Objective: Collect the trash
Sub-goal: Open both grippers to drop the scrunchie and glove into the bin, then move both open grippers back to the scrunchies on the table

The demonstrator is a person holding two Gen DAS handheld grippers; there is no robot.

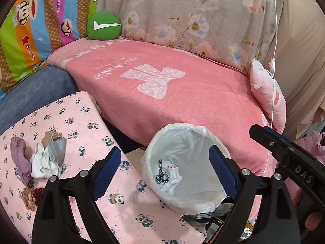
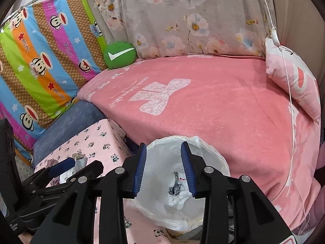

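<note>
— Two grippers, both hanging over the bin. The left gripper (image 1: 164, 172) has its jaws spread wide with nothing between them. The right gripper (image 2: 164, 168) is parted too, though narrower, and just as empty.

— Where's the trash?

— Some of it is already in the bin (image 1: 182, 168), the one lined with a clear plastic bag: white crumpled tissue (image 1: 172, 179) and a small spotted scrap (image 1: 161, 174) lie at the bottom. The rest sits in a pile (image 1: 40, 156) on the low table with the pink panda-print cloth (image 1: 126, 207), off to the left of the bin: white paper, something grey, something mauve, all bunched together.

— And around it?

— The bin stands just beside the table's edge, in front of a bed covered by a pink blanket (image 2: 213, 109) with a pale bow design. A floral grey cushion (image 2: 182, 18) leans along the back. To the left there's a striped monkey-print quilt (image 2: 44, 61), with a round green pillow (image 2: 119, 55) bearing a white tick tucked into the corner. A small pink pillow (image 2: 294, 81) rests at the right end, and a thin white cord (image 2: 288, 93) hangs down across it.
</note>
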